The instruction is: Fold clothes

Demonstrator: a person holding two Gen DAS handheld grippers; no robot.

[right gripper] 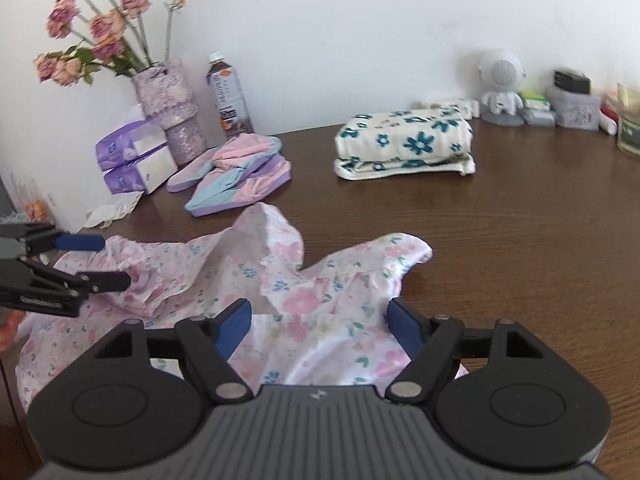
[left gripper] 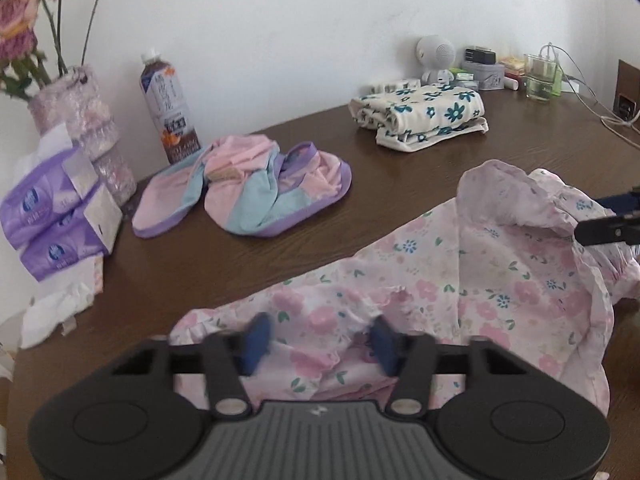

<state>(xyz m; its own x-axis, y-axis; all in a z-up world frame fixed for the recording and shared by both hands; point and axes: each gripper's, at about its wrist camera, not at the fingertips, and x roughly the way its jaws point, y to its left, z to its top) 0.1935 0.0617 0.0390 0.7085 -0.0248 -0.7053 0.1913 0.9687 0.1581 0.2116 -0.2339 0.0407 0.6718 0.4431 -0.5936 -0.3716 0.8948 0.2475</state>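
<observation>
One crumpled, floral, thin-cloth garment (right gripper: pixel 288 280)

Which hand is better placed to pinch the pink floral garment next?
Probably left: the left gripper has a raised ruffle of the garment between its open pads; the right gripper straddles flatter cloth.

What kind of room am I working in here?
Most likely a home, perhaps a bedroom or living room: a wooden table against a white wall holds a vase of dried roses, tissue packs, and a folded floral garment.
</observation>
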